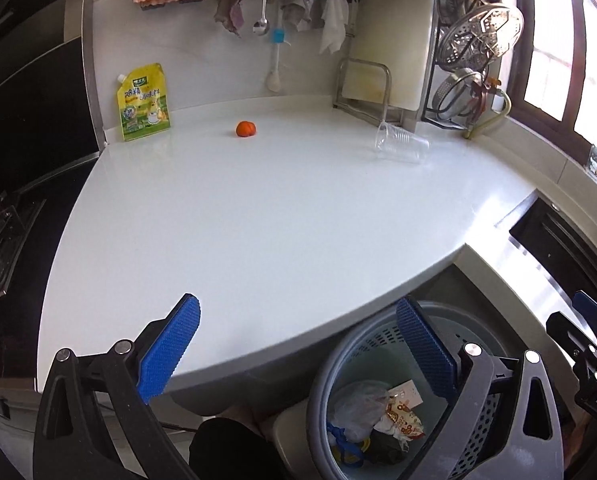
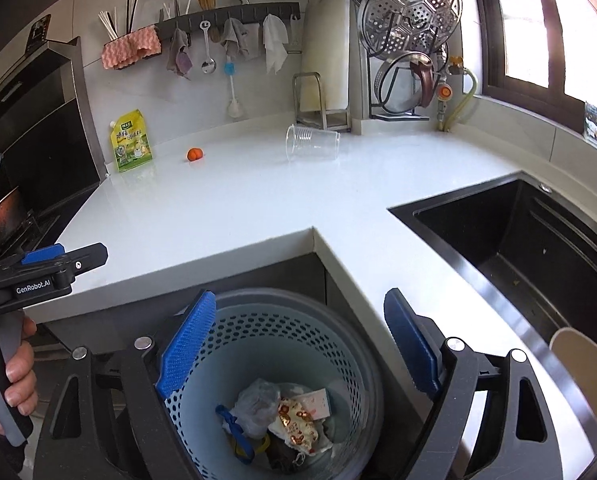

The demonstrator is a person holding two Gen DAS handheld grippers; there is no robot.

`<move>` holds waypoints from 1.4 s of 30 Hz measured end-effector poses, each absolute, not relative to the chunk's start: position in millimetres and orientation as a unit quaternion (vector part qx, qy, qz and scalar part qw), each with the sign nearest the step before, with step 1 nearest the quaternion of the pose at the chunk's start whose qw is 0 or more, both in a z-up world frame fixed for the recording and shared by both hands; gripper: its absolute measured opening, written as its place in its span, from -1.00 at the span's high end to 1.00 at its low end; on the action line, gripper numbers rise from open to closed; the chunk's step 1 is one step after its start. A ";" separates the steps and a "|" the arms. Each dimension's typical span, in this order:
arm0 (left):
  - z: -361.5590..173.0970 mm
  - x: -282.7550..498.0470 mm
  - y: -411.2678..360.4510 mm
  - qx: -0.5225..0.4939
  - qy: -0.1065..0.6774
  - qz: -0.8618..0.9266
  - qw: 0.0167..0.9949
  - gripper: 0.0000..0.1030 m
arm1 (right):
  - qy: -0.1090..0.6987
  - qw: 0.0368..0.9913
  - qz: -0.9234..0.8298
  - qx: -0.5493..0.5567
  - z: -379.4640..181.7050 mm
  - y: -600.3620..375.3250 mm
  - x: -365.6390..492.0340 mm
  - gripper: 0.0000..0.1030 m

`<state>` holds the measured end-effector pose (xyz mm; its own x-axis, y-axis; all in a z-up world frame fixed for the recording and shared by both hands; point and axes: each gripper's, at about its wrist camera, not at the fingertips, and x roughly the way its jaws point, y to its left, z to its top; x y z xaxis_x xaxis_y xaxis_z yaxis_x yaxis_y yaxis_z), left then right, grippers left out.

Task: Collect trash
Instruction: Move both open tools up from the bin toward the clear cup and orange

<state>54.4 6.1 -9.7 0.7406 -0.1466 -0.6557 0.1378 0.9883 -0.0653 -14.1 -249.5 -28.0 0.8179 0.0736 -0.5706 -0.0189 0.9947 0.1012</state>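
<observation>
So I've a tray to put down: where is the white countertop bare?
The white countertop is bare from its front edge back to the small orange fruit and the tipped clear plastic cup. Crowded only along the back wall, by the yellow pouch and metal rack.

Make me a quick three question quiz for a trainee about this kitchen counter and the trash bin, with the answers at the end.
1. True or false: the clear plastic cup stands upright on the countertop.
2. Which lies closest to the yellow pouch: A the cup, B the small orange item, C the sink?
3. What is held between the fingers of the left gripper and the right gripper?

Key:
1. False; it lies on its side.
2. B.
3. Nothing; both are open, above the perforated trash bin, which already holds wrappers.
</observation>
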 end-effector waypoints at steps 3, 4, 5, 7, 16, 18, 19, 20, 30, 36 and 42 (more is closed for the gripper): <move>2.6 84.0 11.8 -0.009 0.354 -0.072 0.933 -0.87 | 0.301 0.952 0.038 0.046 -15.2 -257.5 19.0 -0.61; 6.1 94.3 13.6 -0.010 0.352 -0.071 0.933 -0.87 | 0.302 0.951 0.042 0.046 -11.9 -260.3 31.1 -0.61; 9.1 104.2 14.6 -0.010 0.350 -0.070 0.934 -0.87 | 0.304 0.950 0.047 0.044 -9.0 -262.6 44.4 -0.62; 13.7 124.9 15.6 -0.011 0.347 -0.068 0.935 -0.87 | 0.309 0.949 0.050 0.031 -4.9 -266.2 71.7 -0.62; 16.3 202.3 5.6 -0.024 0.352 -0.060 0.934 -0.87 | 0.330 0.938 0.108 -0.009 5.8 -284.6 197.6 -0.62; 15.4 213.8 1.7 -0.027 0.351 -0.060 0.934 -0.87 | 0.337 0.933 0.124 -0.017 7.4 -287.1 222.1 -0.62; 14.2 219.5 -0.8 -0.027 0.352 -0.060 0.934 -0.87 | 0.342 0.930 0.131 -0.026 7.1 -287.2 234.0 -0.62; 12.5 225.5 -3.3 -0.026 0.355 -0.060 0.933 -0.87 | 0.343 0.929 0.135 -0.039 6.3 -286.1 245.0 -0.62; -13.3 267.0 -20.5 -0.012 0.382 -0.060 0.922 -0.87 | 0.381 0.894 0.185 -0.147 -13.9 -285.1 330.7 -0.62; -25.4 282.6 -22.6 -0.014 0.397 -0.067 0.915 -0.87 | 0.407 0.862 0.226 -0.202 -24.0 -276.0 358.3 -0.62; -27.8 299.1 -20.3 -0.022 0.404 -0.068 0.912 -0.87 | 0.426 0.829 0.235 -0.275 -35.5 -256.9 377.9 -0.62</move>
